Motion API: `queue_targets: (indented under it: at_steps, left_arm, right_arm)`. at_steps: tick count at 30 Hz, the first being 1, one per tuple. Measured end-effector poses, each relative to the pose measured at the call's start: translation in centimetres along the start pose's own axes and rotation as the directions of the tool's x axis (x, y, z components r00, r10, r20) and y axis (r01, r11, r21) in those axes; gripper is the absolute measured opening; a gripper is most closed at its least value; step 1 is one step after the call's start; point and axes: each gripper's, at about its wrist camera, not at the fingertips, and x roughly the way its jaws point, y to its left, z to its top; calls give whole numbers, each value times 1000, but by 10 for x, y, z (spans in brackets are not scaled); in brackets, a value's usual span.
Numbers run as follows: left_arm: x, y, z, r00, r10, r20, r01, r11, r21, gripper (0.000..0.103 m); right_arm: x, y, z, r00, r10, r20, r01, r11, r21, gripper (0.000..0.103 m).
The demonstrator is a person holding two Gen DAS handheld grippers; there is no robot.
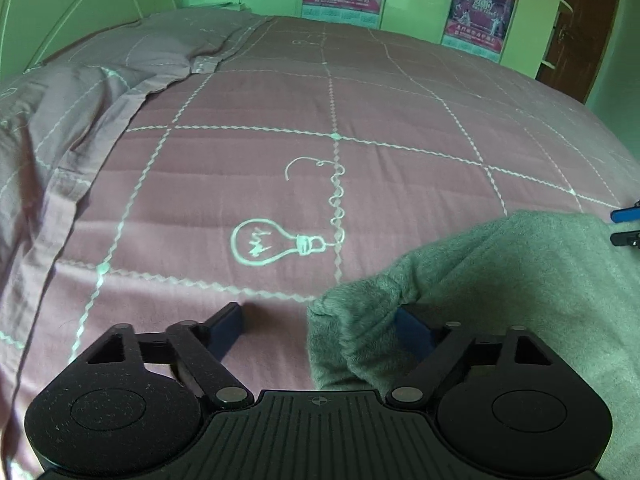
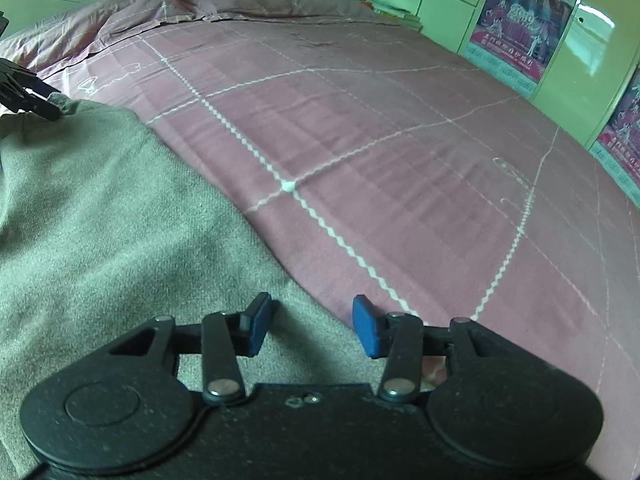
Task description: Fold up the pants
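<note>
Grey fleece pants (image 1: 500,280) lie on a pink bedspread (image 1: 280,120). In the left wrist view my left gripper (image 1: 320,324) is open; a bunched corner of the pants drapes over its right finger, and its left finger (image 1: 228,328) rests on the bare bedspread. In the right wrist view the pants (image 2: 100,208) fill the left side. My right gripper (image 2: 312,324) is open, its jaws just above the pants' edge, holding nothing. The left gripper shows at the far left (image 2: 24,96), at the pants' far corner.
The bedspread (image 2: 400,140) has white grid lines and a light-bulb drawing (image 1: 276,244). Pillows (image 1: 80,80) lie at the head of the bed. Green wardrobe doors with posters (image 2: 520,20) stand beyond the bed.
</note>
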Motion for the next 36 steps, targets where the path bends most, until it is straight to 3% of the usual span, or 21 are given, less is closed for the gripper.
queue_targets:
  at_steps: [2,3,4,6,7,10,12,15,17,19,21,24,28,30,32,35,36]
  left_arm:
    - [6,-3,1,1000,-28,4,28,1000,9,83]
    - [7,-6,2,999,-50,12,50,998,26,64]
    - [6,-7,4,995,-96,19,96,995,18,39]
    - [6,-15,8,994,-105,22,104,994,44,27]
    - [6,-17,7,994,-102,35,99,993,64,26]
    - [-5,-7,-1,983,-138,121,131,989,61,21]
    - [-21,-6,-5,972,-144,183,128,987,92,20]
    - [-59,-9,-11,938,-177,297,132,977,165,20]
    - [-94,-8,-18,896,-225,382,158,967,199,19]
    - [-128,-10,-31,865,-255,433,149,953,263,19]
    - [-159,-15,-49,846,-278,454,146,941,306,19]
    - [-194,-27,-82,848,-282,449,110,922,372,19]
    - [-220,-39,-131,876,-257,407,113,932,345,19]
    - [-224,-44,-157,906,-209,369,100,951,292,20]
    - [-224,-46,-179,947,-134,293,77,977,198,30]
    - [-230,-46,-207,971,-19,236,10,999,40,33]
    - [-235,-44,-214,972,5,235,-2,1000,-12,33]
  right_arm:
    - [2,1,2,1000,3,-12,-3,1000,-20,37]
    - [3,0,3,1000,5,-22,-5,1000,-11,37]
    - [4,-1,4,999,9,-35,-9,1000,-1,32]
    - [5,2,6,998,28,-54,-27,1000,4,8]
    - [5,5,6,997,30,-67,-30,1000,0,1]
    - [-7,11,8,999,-15,-51,15,1000,4,0]
    - [-29,17,5,999,-40,8,40,999,-16,0]
    - [-77,29,-3,991,-80,103,84,996,-36,0]
    - [-113,43,-13,983,-103,149,115,991,-74,0]
    - [-150,63,-30,973,-130,192,155,981,-120,0]
    - [-183,81,-50,964,-141,226,172,977,-125,0]
    - [-218,118,-87,957,-162,239,208,961,-182,0]
    - [-228,168,-141,961,-177,215,214,962,-167,3]
    - [-225,185,-164,969,-172,180,190,978,-88,11]
    - [-232,194,-180,966,-186,180,178,982,59,11]
    - [-245,194,-196,960,-199,199,148,958,247,14]
    - [-249,193,-200,956,-210,204,143,943,299,14]
